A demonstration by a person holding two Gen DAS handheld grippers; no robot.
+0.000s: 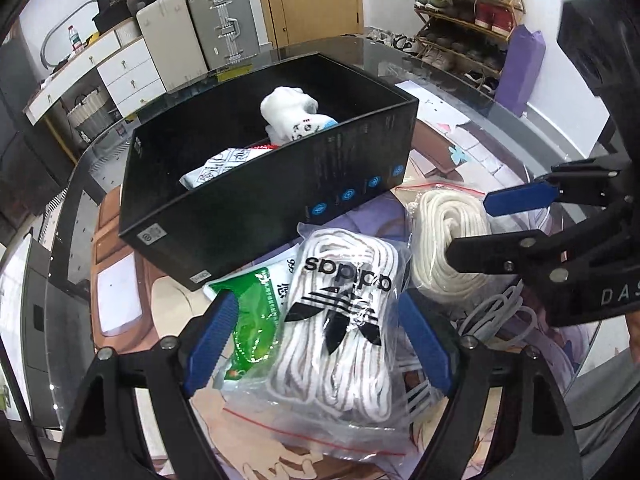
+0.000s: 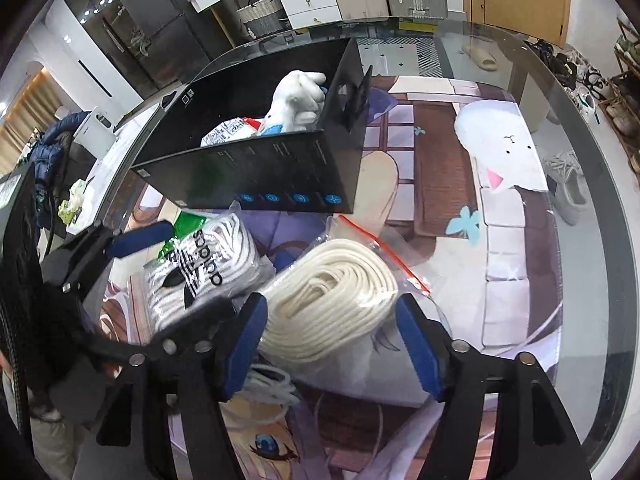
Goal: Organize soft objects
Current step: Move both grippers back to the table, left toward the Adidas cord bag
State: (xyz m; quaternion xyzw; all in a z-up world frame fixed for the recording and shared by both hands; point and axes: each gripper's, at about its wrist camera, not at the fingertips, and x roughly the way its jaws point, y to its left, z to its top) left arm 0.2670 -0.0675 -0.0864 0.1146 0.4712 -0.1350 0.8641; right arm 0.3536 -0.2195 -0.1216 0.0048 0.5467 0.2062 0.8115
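Note:
A black box (image 1: 260,200) stands on the table and holds a white plush toy (image 1: 294,114) and a white packet (image 1: 218,168). In front of it lies a clear bag of white adidas laces (image 1: 344,328) on a green packet (image 1: 252,320). My left gripper (image 1: 320,344) is open, its blue pads either side of that bag. To the right lies a bagged coil of cream rope (image 2: 332,300). My right gripper (image 2: 332,344) is open around the rope coil. The box (image 2: 260,176), plush toy (image 2: 296,100) and adidas bag (image 2: 200,268) also show in the right wrist view.
The round glass table (image 2: 592,240) has a printed anime mat. A loose white cable (image 1: 496,320) lies by the rope. Suitcases (image 1: 200,28), white drawers (image 1: 120,68) and a shoe rack (image 1: 468,12) stand beyond the table.

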